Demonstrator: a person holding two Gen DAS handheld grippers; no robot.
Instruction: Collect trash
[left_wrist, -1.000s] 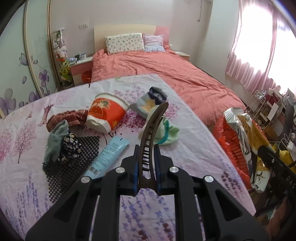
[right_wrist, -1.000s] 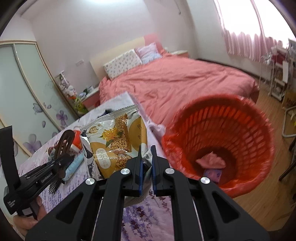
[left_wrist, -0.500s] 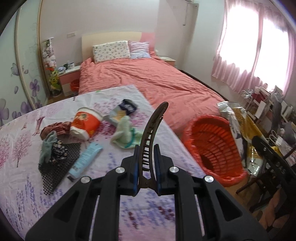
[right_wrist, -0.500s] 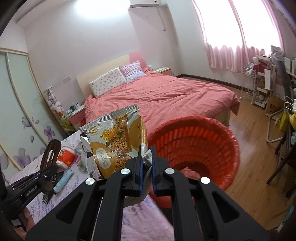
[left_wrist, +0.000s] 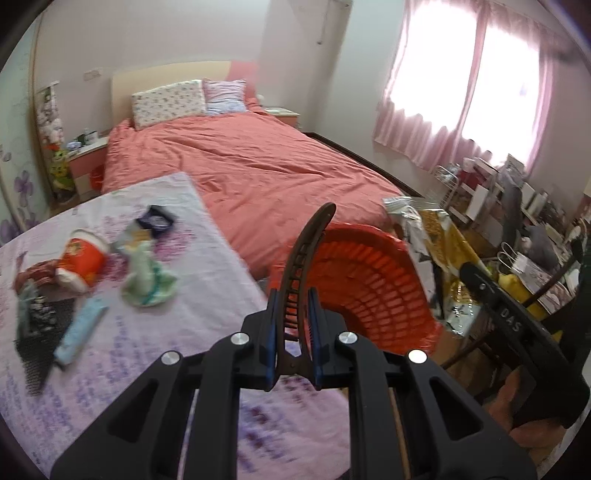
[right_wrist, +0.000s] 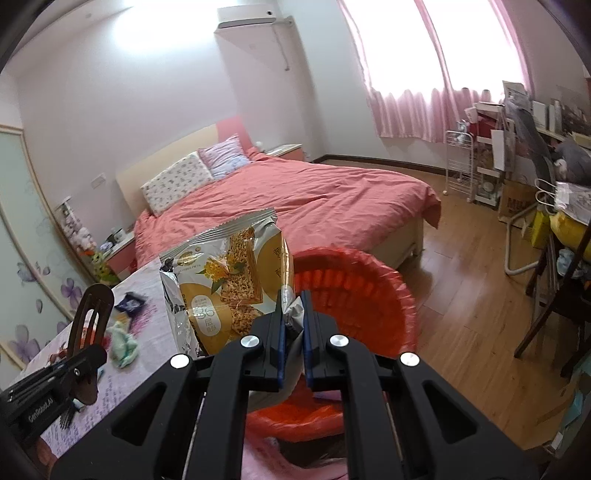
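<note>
My left gripper (left_wrist: 291, 306) is shut on a brown hair claw clip (left_wrist: 303, 254), held upright near the table's right edge, beside the red mesh trash basket (left_wrist: 369, 291). My right gripper (right_wrist: 293, 325) is shut on a yellow and silver snack bag (right_wrist: 229, 284), held up in front of the basket (right_wrist: 354, 291). The snack bag (left_wrist: 432, 236) also shows at the right in the left wrist view, past the basket. The clip (right_wrist: 90, 314) shows at the lower left of the right wrist view.
On the floral tablecloth (left_wrist: 166, 339) lie a red noodle cup (left_wrist: 79, 260), a green cloth (left_wrist: 147, 280), a blue tube (left_wrist: 81, 330), a dark wrapper (left_wrist: 155, 221) and a black mesh piece (left_wrist: 40, 343). A pink bed (left_wrist: 258, 173) stands behind. Chairs and clutter (right_wrist: 554, 229) stand at right.
Both grippers have pulled back and up from the table toward the basket. The left view has swung right, so the basket now sits just behind the clip. Both holds are unchanged.
</note>
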